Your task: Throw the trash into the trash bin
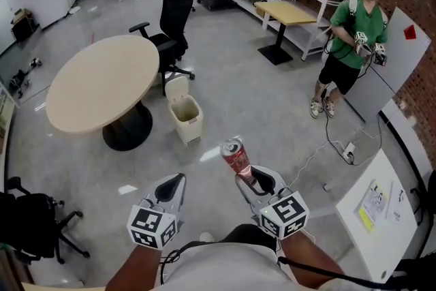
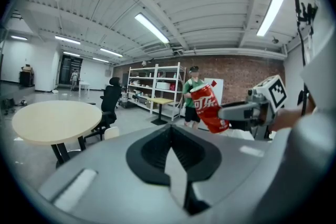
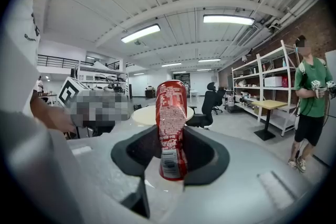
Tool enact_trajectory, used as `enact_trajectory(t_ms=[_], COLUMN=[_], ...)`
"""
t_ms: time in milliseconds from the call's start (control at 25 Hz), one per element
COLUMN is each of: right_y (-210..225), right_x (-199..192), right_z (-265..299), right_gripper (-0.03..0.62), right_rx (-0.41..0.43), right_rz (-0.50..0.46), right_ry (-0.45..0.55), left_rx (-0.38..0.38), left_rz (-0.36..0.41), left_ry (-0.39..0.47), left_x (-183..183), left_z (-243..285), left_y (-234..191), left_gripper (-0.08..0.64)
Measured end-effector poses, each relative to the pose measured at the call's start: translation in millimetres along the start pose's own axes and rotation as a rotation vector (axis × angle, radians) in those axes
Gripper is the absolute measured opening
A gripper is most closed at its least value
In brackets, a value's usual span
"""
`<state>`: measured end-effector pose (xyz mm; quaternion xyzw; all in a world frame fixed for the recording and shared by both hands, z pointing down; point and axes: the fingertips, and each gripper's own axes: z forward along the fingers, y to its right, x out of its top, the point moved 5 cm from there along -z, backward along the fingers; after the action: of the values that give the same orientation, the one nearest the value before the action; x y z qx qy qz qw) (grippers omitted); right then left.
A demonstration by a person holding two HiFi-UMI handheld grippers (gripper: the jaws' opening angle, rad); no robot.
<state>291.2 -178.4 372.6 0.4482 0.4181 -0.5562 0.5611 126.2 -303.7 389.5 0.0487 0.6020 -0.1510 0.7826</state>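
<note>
The red can (image 1: 235,155), judged light, thin-walled and easily dented, is held pinched low on its body by the right gripper (image 1: 248,178), the trash bin (image 1: 186,118) lying at eleven o'clock, while the left gripper (image 1: 177,180) is pressed together, empty.

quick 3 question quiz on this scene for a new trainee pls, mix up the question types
1. Multiple choice: what is clamped between the jaws of the right gripper?
A. a red can
B. a paper cup
C. nothing

2. True or false: the red can is already inside the trash bin.

3. Fill in the blank: the jaws of the left gripper are ____, with nothing between them.

Key
1. A
2. False: the right gripper holds the can, apart from the bin.
3. shut
</note>
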Motion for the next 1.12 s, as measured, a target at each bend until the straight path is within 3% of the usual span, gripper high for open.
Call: enact_trajectory(t_ms=[360,560,760,1120], right_y=[12,24,63,120], right_x=[2,6,14,26], right_z=[34,73,90,153], right_gripper=[0.143,0.143,0.143,0.143], right_rx=[0.003,0.058,0.047,0.123], right_rz=[0.016,0.034,0.023,0.017], right_ry=[-0.009,0.006,0.010,-0.007], left_rx=[-0.001,0.044,0.045,0.113], left_rz=[-0.025,-0.017,-0.013,-0.037], left_ry=[-0.015,-0.037,-0.027,-0.029], left_x=[-2,3,13,40], left_z=[17,29,71,128], left_y=[-26,-48,-57,-91], left_gripper=[0.008,0.008,0.008,0.008])
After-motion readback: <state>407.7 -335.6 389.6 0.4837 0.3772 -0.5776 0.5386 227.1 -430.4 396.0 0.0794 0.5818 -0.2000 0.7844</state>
